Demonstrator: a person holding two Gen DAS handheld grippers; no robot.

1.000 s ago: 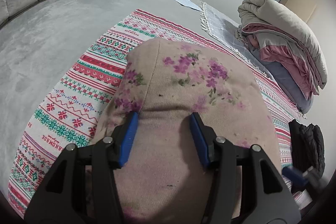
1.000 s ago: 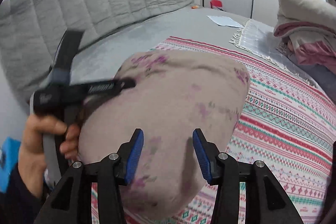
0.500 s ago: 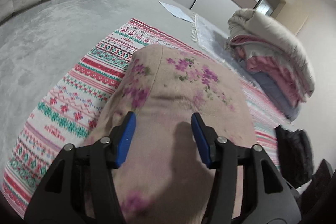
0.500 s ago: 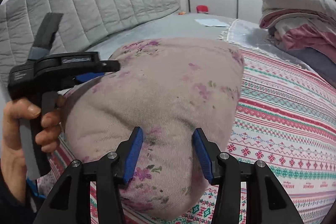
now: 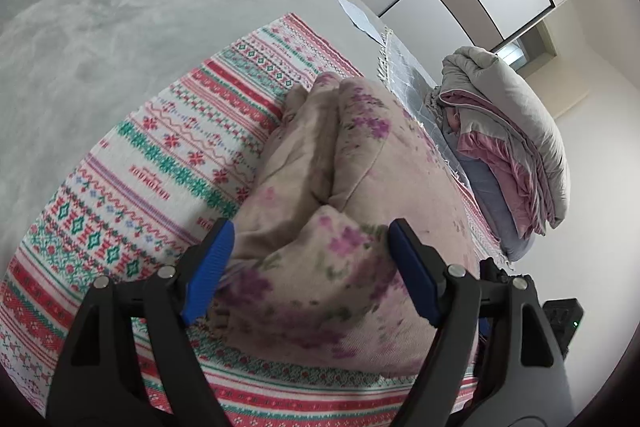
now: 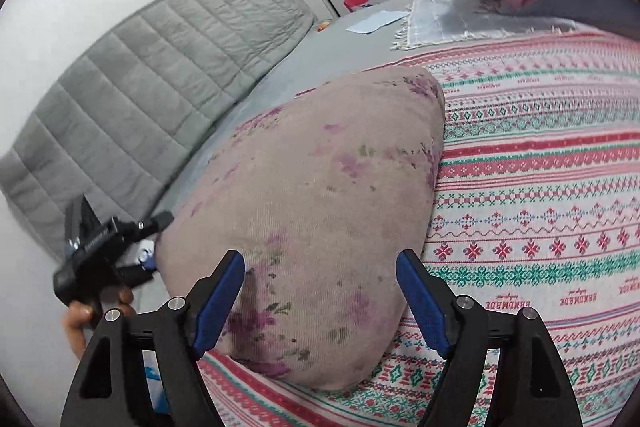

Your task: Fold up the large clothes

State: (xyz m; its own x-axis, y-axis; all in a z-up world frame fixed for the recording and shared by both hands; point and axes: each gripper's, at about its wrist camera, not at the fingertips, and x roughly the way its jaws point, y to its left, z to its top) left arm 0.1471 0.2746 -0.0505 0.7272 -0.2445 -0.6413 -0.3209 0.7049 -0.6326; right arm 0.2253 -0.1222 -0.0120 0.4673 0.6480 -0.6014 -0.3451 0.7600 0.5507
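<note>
A beige floral garment (image 5: 360,195), folded into a thick bundle, lies on a striped patterned blanket (image 5: 168,163) spread over the grey bed (image 5: 100,27). The left tool (image 5: 310,265) has its jaws opening, the blue pads wide on either side of the near end of the bundle; whether they graze the cloth is hard to tell. The right tool (image 6: 320,301) is likewise opening, its pads standing apart from the garment's near edge. Folded quilts (image 5: 516,131) sit at the far right.

Soft even indoor light – heavy fisheye warp, dark corners, slight motion blur
</note>
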